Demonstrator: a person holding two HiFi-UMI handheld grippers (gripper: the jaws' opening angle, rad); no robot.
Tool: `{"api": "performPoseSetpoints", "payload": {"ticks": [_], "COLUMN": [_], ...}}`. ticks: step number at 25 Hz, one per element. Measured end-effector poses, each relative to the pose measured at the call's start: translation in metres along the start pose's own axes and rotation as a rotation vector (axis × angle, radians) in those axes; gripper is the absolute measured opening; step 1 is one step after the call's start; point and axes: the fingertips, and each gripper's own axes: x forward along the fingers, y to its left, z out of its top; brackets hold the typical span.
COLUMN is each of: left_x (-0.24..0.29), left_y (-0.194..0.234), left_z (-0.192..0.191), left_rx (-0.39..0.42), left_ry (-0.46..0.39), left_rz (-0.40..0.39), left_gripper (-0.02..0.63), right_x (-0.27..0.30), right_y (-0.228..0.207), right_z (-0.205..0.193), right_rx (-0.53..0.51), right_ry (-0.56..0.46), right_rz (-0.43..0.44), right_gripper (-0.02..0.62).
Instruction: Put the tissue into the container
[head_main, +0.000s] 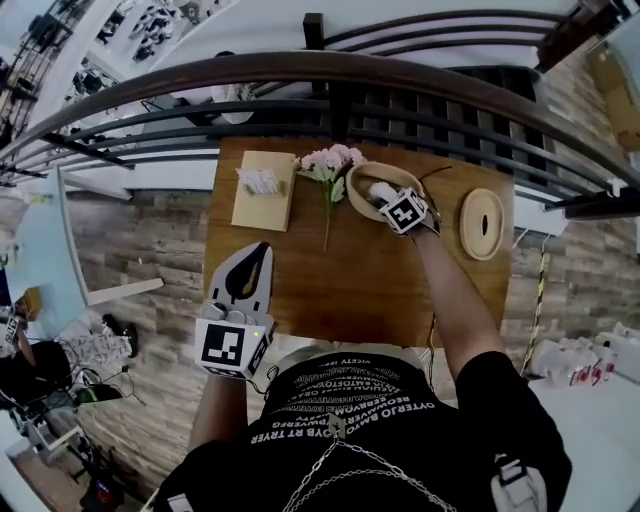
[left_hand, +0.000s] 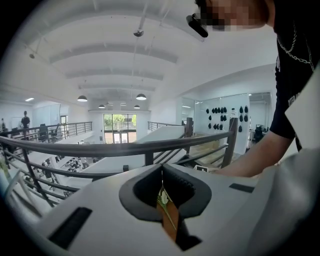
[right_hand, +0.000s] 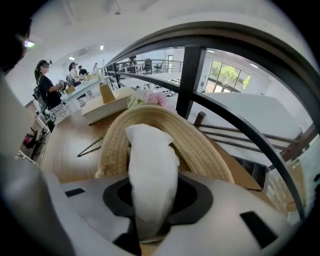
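My right gripper (head_main: 386, 197) reaches over the round woven container (head_main: 358, 199) at the far middle of the wooden table (head_main: 340, 290). It is shut on a white tissue (right_hand: 150, 170), which stands up between the jaws in front of the container's rim (right_hand: 200, 145) in the right gripper view. From the head view a bit of the tissue (head_main: 381, 189) shows inside the container. My left gripper (head_main: 254, 256) hovers over the table's near left part, shut with nothing in it.
A tissue box (head_main: 263, 188) lies at the far left of the table, with pink flowers (head_main: 333, 165) beside the container. A round wooden lid (head_main: 482, 223) rests at the far right. A dark railing (head_main: 300, 70) runs just past the table's far edge.
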Motion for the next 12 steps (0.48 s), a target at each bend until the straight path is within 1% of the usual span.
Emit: {"api": "performPoseSetpoints", "payload": {"ticks": [2,3,4,5,6,8,10,12], "left_x": [-0.006,-0.009,-0.014,-0.019,-0.024,-0.036,-0.045,-0.053], "left_y": [-0.004,-0.006,-0.006,-0.006,-0.004,-0.001,0.003,0.004], "left_z": [0.006,0.01,0.014,0.016,0.018,0.02,0.021,0.023], "left_rx": [0.012,0.02,0.027,0.034,0.04,0.048,0.05,0.054], "left_ry": [-0.015,-0.025,-0.035,-0.044,-0.051,-0.061,-0.068,-0.079], "left_rz": [-0.009,-0.013,-0.014,-0.014,-0.012,-0.003,0.002,0.0], "left_gripper": [0.029,0.029,0.029,0.029,0.029,0.029,0.029,0.029], "right_x": [-0.009,-0.017,-0.026,-0.036,-0.047,-0.07,-0.095,-0.127], "right_y": [0.002,0.003,0.001,0.0,0.0,0.007,0.015,0.021], "right_z": [0.007,0.01,0.011,0.009,0.006,-0.004,-0.012,-0.016], "right_rx": [0.065,0.099,0.117,0.112,0.094,0.072,0.082,0.087], "right_ry": [-0.08,-0.127,-0.166,-0.196,-0.219,-0.254,-0.289,-0.327], "right_rz": [0.03,0.037,0.028,0.006,-0.018,-0.047,-0.07,-0.119], "right_gripper": [0.166,0.208,0.269,0.3,0.311,0.313,0.313,0.312]}}
